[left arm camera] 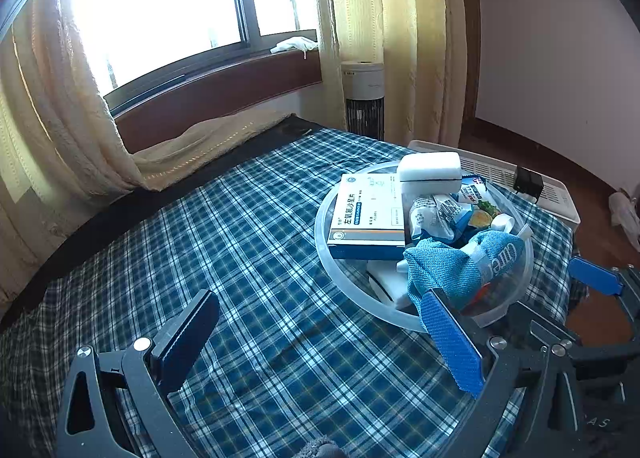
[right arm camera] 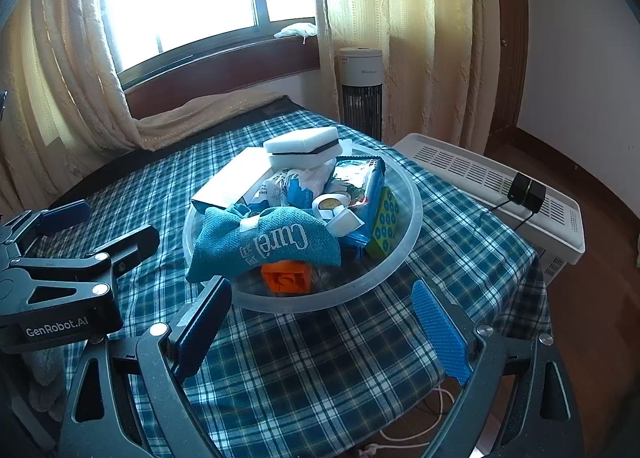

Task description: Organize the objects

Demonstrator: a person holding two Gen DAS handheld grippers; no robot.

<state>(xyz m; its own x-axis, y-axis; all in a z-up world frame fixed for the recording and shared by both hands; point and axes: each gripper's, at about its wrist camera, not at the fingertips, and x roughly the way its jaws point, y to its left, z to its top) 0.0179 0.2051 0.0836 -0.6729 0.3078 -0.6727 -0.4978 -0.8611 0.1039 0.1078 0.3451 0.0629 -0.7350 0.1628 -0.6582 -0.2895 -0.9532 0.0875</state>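
Left wrist view low over the plaid tablecloth [left arm camera: 248,250], facing the window [left arm camera: 168,10], clear bowl [left arm camera: 340,274] at right, right wrist view nearer, bowl centred, both sharing bowl and window.

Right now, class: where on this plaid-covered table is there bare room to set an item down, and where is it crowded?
Free: the plaid cloth left of the clear bowl, toward the curtain; also the strip between the bowl's near rim and the right gripper. Crowded: the bowl itself, heaped with the blue pouch, medicine box and sponge.
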